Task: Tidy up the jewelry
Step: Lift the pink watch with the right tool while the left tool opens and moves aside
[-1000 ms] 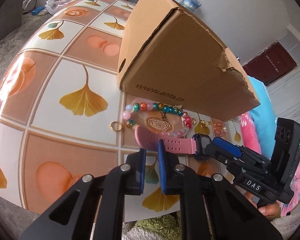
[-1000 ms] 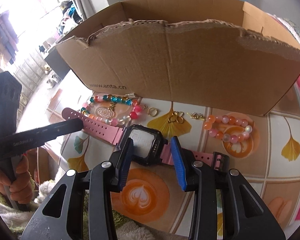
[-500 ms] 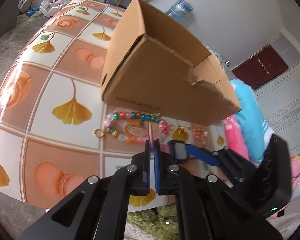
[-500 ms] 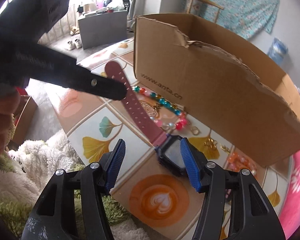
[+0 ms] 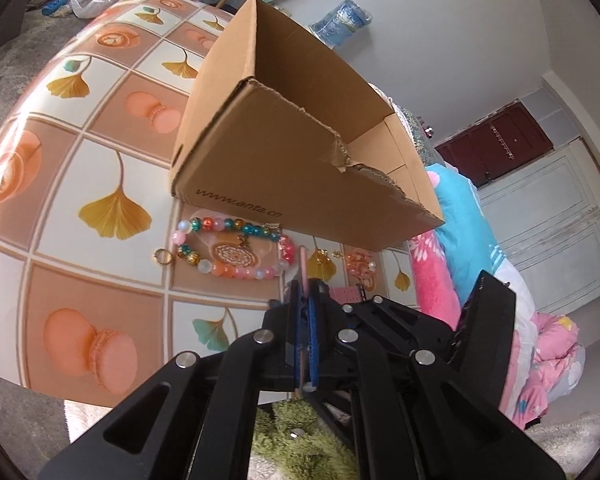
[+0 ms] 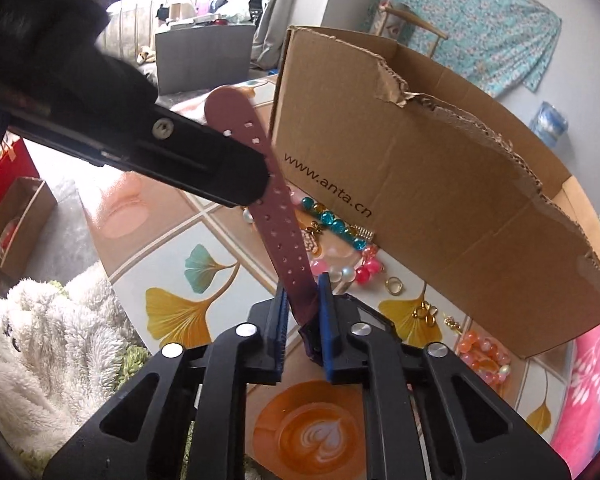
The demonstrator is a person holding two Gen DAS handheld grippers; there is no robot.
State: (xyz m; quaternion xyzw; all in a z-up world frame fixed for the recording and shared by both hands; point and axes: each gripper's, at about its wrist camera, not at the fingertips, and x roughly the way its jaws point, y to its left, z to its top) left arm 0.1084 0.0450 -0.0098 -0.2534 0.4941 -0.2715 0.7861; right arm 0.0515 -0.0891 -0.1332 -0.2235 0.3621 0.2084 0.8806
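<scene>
A pink strap watch [image 6: 274, 216] is held off the table by both grippers. My left gripper [image 5: 305, 312] is shut on the strap, seen edge-on [image 5: 302, 268]; in the right wrist view its fingers [image 6: 220, 172] clamp the strap's far part. My right gripper [image 6: 302, 320] is shut on the watch near its black case. An open cardboard box [image 5: 300, 152] stands on the patterned table [image 5: 100, 152]. In front of it lie a multicolour bead bracelet [image 5: 228, 248], a gold ring [image 5: 163, 257], gold earrings [image 6: 424, 314] and an orange bead bracelet [image 6: 482, 356].
The box [image 6: 440, 200] has a torn front edge and stands just behind the jewelry. A pink and blue blanket [image 5: 480, 248] lies to the right of the table. A white fluffy rug [image 6: 40, 340] and a green one [image 5: 300, 440] lie below the table's edge.
Both grippers have closed on the watch and lifted it off the table. The strap now stands up between them. The view has risen towards the box.
</scene>
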